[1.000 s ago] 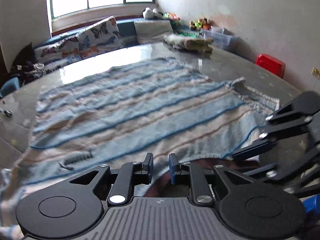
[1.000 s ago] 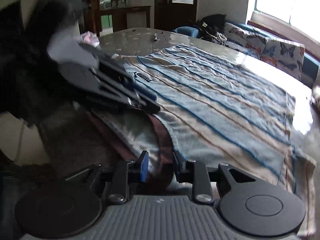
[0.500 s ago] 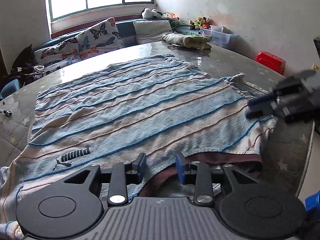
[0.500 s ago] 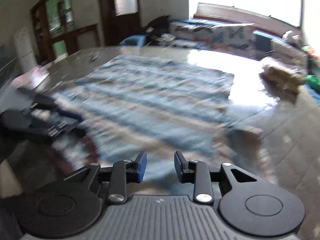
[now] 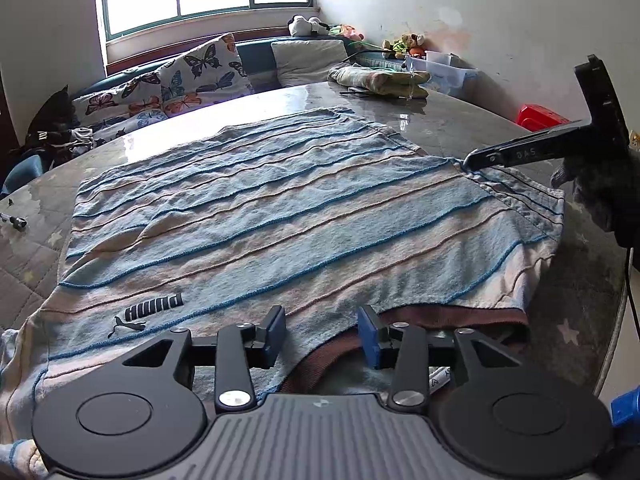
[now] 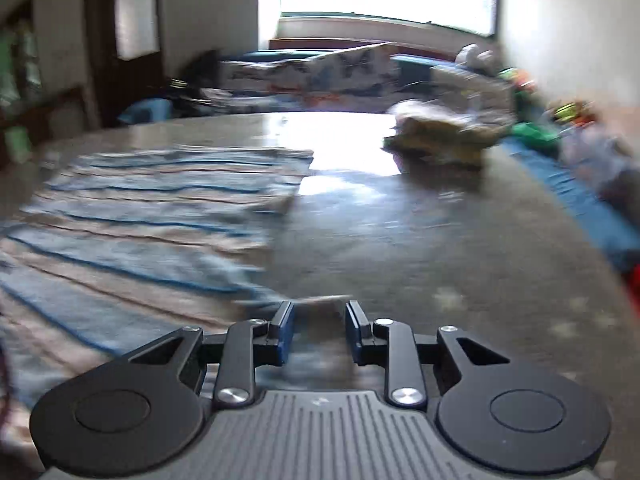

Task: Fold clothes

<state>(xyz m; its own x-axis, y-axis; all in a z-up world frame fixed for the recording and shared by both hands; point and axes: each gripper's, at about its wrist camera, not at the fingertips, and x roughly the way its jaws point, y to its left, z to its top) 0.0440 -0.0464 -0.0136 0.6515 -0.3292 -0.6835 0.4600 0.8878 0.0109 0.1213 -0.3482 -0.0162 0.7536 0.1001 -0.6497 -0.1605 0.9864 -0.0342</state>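
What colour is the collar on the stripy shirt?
Brown collar, clearest in the left wrist view.

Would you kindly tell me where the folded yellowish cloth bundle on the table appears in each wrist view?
Left wrist: the folded cloth bundle lies at upper right of centre, at the table's far edge, beyond the striped shirt.
Right wrist: blurred, upper right of centre, right of the shirt's far corner.
Shared landmark: the butterfly-print cushions under the window.

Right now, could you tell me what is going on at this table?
A person with a claw in each hand is folding a striped shirt spread flat on the table. The left claw sits at the brown collar, jaws just opened, gripping nothing. The right claw reaches the shirt's right sleeve, jaws apart.
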